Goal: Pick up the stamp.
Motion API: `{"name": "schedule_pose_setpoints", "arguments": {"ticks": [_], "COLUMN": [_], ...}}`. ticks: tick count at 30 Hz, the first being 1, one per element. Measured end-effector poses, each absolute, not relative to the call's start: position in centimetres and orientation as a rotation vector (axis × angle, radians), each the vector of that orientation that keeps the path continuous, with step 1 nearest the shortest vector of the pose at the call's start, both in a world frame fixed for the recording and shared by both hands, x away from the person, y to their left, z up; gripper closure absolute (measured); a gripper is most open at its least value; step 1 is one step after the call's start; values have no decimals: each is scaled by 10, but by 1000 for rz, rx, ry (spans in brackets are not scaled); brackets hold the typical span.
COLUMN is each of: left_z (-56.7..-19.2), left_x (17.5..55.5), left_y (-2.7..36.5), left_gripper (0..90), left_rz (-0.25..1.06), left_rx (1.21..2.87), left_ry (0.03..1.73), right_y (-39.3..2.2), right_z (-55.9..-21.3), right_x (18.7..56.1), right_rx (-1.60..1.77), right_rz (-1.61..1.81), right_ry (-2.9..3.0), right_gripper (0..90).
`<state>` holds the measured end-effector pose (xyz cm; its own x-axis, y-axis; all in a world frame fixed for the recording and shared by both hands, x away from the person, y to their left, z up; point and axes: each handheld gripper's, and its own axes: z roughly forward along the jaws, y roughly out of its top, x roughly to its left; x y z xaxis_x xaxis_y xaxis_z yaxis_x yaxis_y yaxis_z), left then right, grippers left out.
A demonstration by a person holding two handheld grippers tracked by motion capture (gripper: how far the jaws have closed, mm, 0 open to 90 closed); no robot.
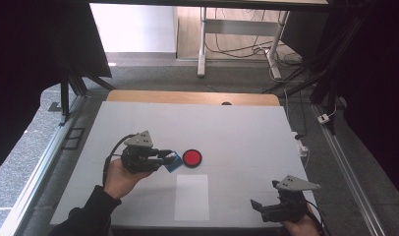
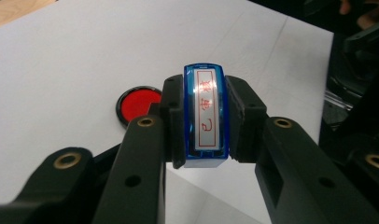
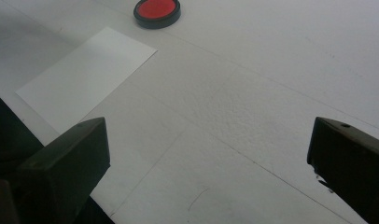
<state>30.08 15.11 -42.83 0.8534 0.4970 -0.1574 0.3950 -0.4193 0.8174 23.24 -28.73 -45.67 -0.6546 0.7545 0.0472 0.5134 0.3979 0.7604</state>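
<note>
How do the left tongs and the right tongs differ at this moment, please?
The left tongs are shut on the blue stamp; the right tongs stand open and empty. In the high view, the left tongs sit beside the red ink pad, the right tongs near the table's front corner. Both have black jaws.

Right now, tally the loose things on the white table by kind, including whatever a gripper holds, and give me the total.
Blue rectangular plastic stamp with red characters, clamped in the left gripper: 1
Round black-rimmed red ink pad: 1
White rectangular paper sheet: 1
Total: 3
</note>
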Motion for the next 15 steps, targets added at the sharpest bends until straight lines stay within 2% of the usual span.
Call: {"name": "schedule_pose_setpoints", "arguments": {"ticks": [15], "left_z": [-420], "left_x": [293], "left_y": [147], "left_gripper": [707], "left_rz": [77], "left_rx": [2033], "left_ry": [555], "right_y": [-287], "right_z": [-457], "right_x": [233], "right_rx": [1102], "right_rz": [1116], "right_ry": [2357], "right_gripper": [0]}}
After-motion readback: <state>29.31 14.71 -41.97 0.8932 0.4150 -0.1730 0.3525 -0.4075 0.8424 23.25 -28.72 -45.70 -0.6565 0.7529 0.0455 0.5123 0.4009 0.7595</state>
